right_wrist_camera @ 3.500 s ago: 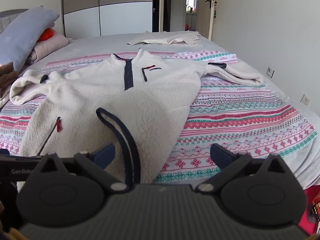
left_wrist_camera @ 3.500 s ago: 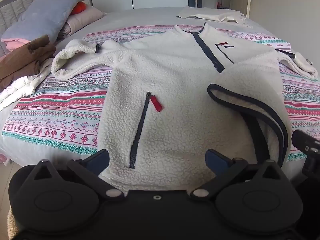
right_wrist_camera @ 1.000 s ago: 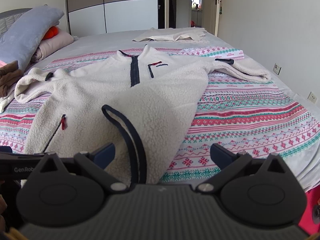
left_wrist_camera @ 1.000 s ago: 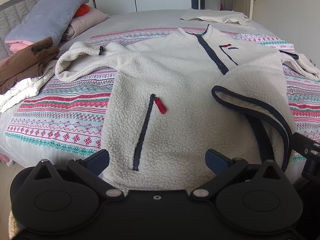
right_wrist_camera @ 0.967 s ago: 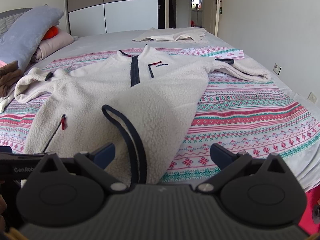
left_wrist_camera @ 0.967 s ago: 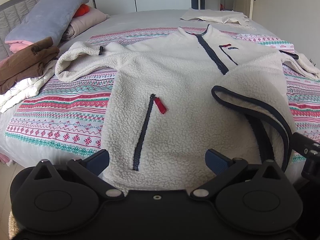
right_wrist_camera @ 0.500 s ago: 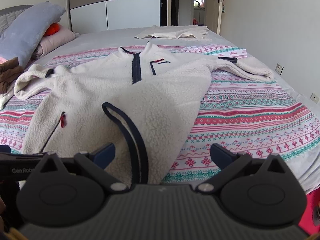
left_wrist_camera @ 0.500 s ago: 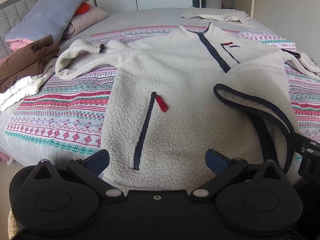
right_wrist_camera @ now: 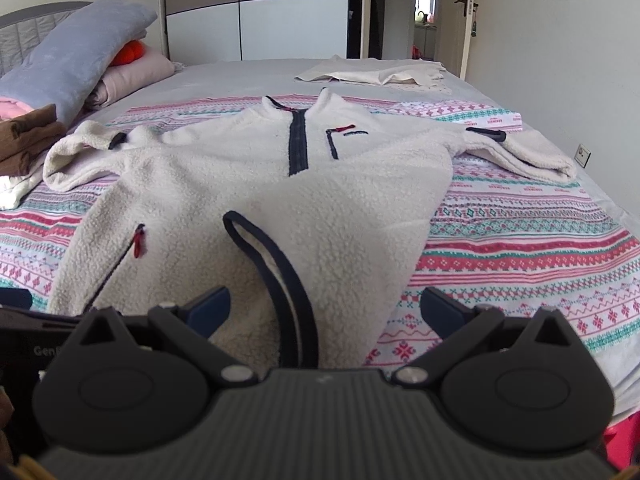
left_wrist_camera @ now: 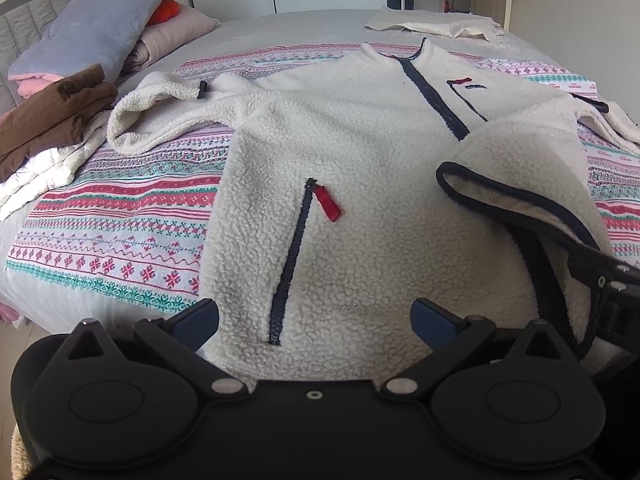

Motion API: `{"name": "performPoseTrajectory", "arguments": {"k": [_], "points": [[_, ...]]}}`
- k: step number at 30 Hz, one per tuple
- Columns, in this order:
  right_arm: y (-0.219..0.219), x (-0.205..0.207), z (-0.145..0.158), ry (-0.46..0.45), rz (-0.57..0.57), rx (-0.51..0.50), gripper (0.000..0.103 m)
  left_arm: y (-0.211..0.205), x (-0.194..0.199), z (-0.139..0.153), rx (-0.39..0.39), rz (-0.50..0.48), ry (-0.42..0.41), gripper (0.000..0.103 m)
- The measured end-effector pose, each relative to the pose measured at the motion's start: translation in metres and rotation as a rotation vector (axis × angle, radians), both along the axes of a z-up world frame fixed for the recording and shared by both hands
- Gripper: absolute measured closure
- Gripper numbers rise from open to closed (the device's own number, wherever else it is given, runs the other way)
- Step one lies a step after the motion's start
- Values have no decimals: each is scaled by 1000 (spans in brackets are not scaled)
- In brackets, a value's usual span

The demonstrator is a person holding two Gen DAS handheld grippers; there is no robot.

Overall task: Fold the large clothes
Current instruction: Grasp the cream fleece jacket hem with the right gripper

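Note:
A cream fleece pullover (left_wrist_camera: 360,152) (right_wrist_camera: 248,168) with navy zips lies face up on the bed, both sleeves spread out. Its lower right corner is folded up over the body, so the navy-trimmed hem (left_wrist_camera: 516,216) (right_wrist_camera: 272,264) shows as a loop. A red zip pull (left_wrist_camera: 328,204) marks the left pocket. My left gripper (left_wrist_camera: 316,316) is open at the bottom hem, holding nothing. Over the folded corner my right gripper (right_wrist_camera: 324,308) also stands open, and its body shows at the left wrist view's right edge.
A patterned red, pink and teal blanket (left_wrist_camera: 120,216) (right_wrist_camera: 520,240) covers the bed under the pullover. Folded brown and white clothes (left_wrist_camera: 48,120) and pillows (left_wrist_camera: 104,24) sit at the left. Another cream garment (right_wrist_camera: 372,72) lies at the far end. A wall is on the right.
Both views have drifted slightly closer to the pullover. The garment itself has not moved and both grippers remain open.

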State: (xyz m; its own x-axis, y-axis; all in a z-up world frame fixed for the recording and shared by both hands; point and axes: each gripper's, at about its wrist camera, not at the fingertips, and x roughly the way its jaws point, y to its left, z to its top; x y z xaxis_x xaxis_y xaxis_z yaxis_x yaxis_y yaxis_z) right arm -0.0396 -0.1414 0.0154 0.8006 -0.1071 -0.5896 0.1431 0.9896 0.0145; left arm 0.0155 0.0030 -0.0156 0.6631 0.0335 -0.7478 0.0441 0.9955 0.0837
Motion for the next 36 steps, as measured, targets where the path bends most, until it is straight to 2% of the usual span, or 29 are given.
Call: {"name": "performPoseTrajectory", "arguments": {"k": [12,20,23,26,28,30,32,33,35,36], "points": [[12,27,-5,2,62,-103,0,5,14,-3,3,-5,6,0],[28,49,-8,-27,200,-172,0,23,27,-1,36,14,-6,0],[35,67,-10,-38,262,-198,4,43,38,-1,18,55,-18,0],[46,96,-22,-10,303,-266,9,61,51,-3,-30,68,-17,0],[52,117,-33,26,318,-292,18,71,59,-5,-86,76,-15,0],[52,137,-43,67,314,-277,26,79,66,-6,-170,74,1,0],[49,147,-49,79,301,-278,50,83,72,-5,-228,55,21,0],[44,148,-48,80,297,-267,66,84,74,-4,-239,46,19,0],[29,143,-41,80,283,-233,75,84,77,2,-238,27,7,0],[18,138,-35,75,279,-186,77,85,79,5,-238,21,0,0]]}}
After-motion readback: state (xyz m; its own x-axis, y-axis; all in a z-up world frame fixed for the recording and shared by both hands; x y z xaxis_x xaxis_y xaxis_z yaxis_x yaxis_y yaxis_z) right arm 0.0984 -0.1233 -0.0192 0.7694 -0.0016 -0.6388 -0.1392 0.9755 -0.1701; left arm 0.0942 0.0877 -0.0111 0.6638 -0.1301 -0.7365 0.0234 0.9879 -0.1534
